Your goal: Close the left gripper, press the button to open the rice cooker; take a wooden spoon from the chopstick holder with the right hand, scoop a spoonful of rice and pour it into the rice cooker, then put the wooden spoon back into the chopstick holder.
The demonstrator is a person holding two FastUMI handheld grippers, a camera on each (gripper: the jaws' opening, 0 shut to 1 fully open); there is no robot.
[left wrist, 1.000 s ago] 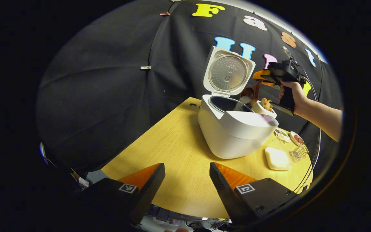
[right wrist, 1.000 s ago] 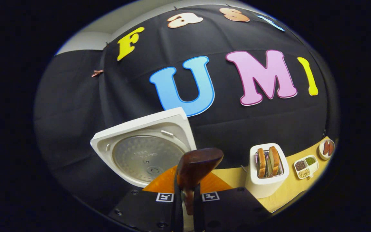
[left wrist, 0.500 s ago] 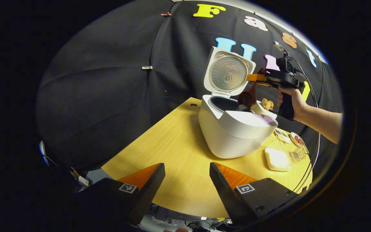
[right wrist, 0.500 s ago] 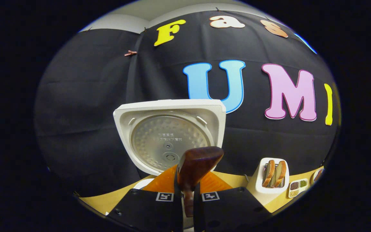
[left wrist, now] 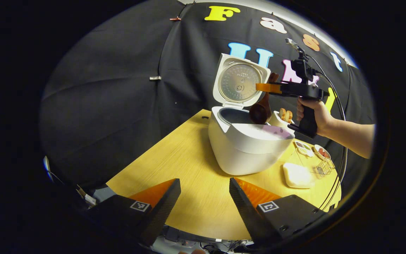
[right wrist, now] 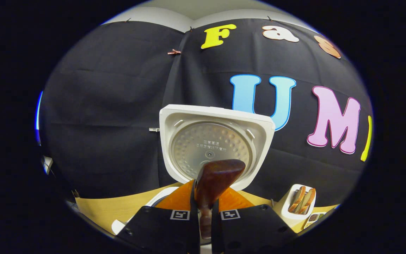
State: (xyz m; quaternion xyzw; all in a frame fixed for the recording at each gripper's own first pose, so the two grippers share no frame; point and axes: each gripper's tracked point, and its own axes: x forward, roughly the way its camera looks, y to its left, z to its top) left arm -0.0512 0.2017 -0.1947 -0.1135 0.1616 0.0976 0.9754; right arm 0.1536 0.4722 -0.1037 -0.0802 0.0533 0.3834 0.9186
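Wooden spoon (left wrist: 261, 106) hangs bowl-down over the open rice cooker (left wrist: 245, 148), pinched by the right tongs (right wrist: 204, 211) at twelve o'clock from the idle, spread left tongs (left wrist: 203, 197), and a loose grip could drop it into the pot.

Black cloth wall (left wrist: 118, 91) behind a light wooden table (left wrist: 189, 165).
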